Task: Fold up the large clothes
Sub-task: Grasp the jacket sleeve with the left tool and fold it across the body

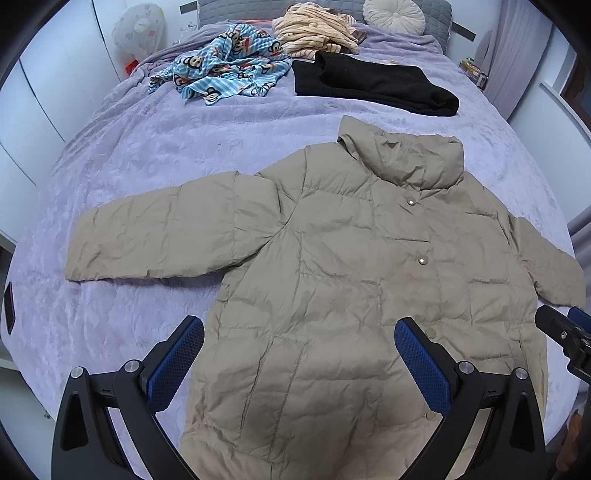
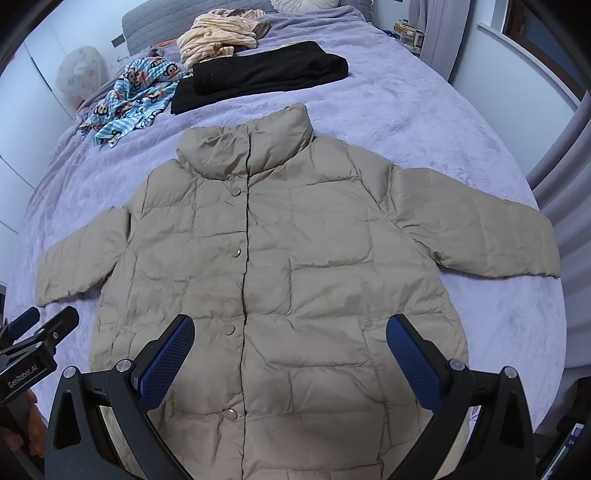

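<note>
- Left gripper [image 1: 299, 354] and right gripper [image 2: 290, 350]: fingers spread wide, holding nothing, poised over the hem.
- Beige puffer jacket [image 2: 280, 266]: flat, snapped shut, sleeves out toward 9 and 3 o'clock, ready for folding.
- Folded black garment [image 2: 258, 74] at 12 o'clock, set aside on the purple bedspread [image 2: 406, 110].

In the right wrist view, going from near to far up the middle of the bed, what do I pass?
Right gripper → beige jacket → black garment → cream striped pile → round pillow
</note>
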The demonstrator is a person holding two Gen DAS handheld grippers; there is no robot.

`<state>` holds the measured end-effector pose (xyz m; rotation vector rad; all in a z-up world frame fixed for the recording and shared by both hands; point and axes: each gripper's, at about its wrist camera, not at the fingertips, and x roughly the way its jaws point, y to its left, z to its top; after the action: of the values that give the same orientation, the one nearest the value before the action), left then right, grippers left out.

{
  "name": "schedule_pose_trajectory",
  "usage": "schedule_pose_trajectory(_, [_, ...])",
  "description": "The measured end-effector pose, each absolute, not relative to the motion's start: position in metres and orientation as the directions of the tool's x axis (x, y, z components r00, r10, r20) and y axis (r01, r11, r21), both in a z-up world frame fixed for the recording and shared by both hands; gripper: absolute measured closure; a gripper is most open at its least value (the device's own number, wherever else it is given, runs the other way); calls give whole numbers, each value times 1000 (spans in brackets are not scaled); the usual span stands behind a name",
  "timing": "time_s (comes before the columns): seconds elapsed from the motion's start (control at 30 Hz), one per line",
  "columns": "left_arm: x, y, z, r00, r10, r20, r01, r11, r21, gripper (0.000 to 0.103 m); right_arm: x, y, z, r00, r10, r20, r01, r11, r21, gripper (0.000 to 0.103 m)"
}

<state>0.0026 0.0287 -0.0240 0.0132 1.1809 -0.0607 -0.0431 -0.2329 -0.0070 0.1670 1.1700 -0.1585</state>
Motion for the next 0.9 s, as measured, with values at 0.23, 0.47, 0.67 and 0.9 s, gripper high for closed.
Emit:
schedule_pose_trajectory(0.23, [6,58,-34,362,-108,-926,58,994,-94,0,-42,-221,-12,369,-5,-929,215,973,81,0])
schedule_pose_trajectory(0.47, [20,128,-58,375,-227,-899,-1,970,-245,0,-37,-182,-30,380,50,-924,166,979,121,0])
schedule_pose_trajectory(0.67, [41,219,-115,385,-309,-870,-199,892,-405,0,-26,-143,-57,315,125,-941,143,974,177,0])
schedule_pose_trajectory(0.9, [76,306,-180,414,-268,-870,-405,801,-440,0,-21,-93,-92,302,193,-934,66,973,222,0])
